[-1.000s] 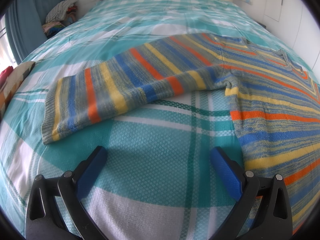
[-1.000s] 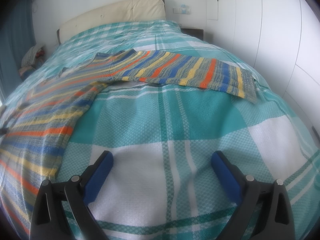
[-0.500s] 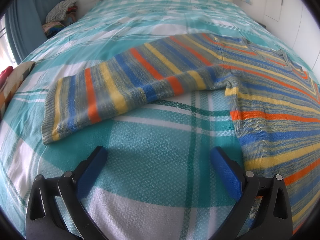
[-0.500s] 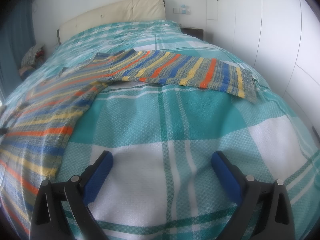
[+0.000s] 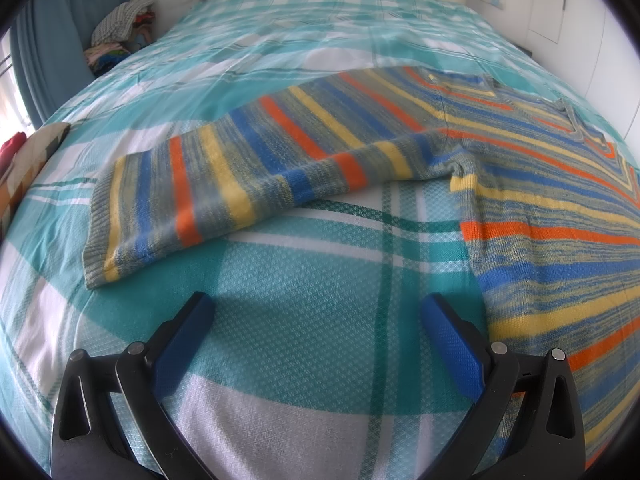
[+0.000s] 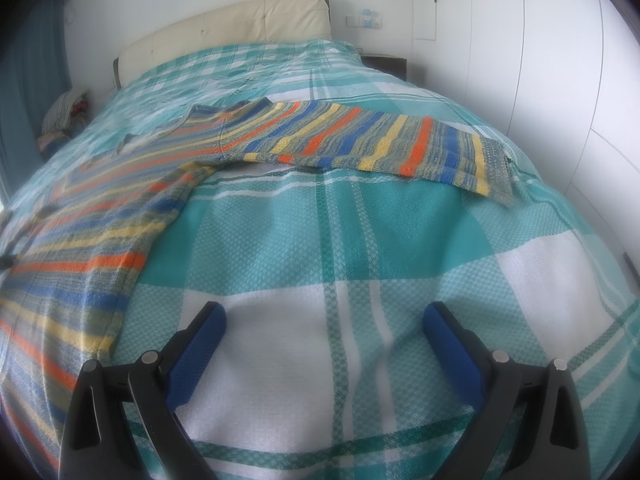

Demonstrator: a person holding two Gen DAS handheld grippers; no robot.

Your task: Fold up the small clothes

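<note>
A striped knit sweater (image 5: 540,208) in blue, yellow, orange and grey lies flat on the bed. In the left wrist view its one sleeve (image 5: 224,184) stretches left, with the cuff at the near left. My left gripper (image 5: 316,320) hovers open over bare bedspread below that sleeve, holding nothing. In the right wrist view the sweater body (image 6: 92,240) fills the left side and the other sleeve (image 6: 380,144) reaches right. My right gripper (image 6: 324,324) is open and empty over the bedspread, just right of the sweater's hem.
The bed carries a teal and white checked bedspread (image 5: 304,356) with a cream headboard (image 6: 240,28) at the far end. A pile of clothes (image 5: 120,32) sits beside the bed at far left. White wardrobe doors (image 6: 560,80) stand along the right.
</note>
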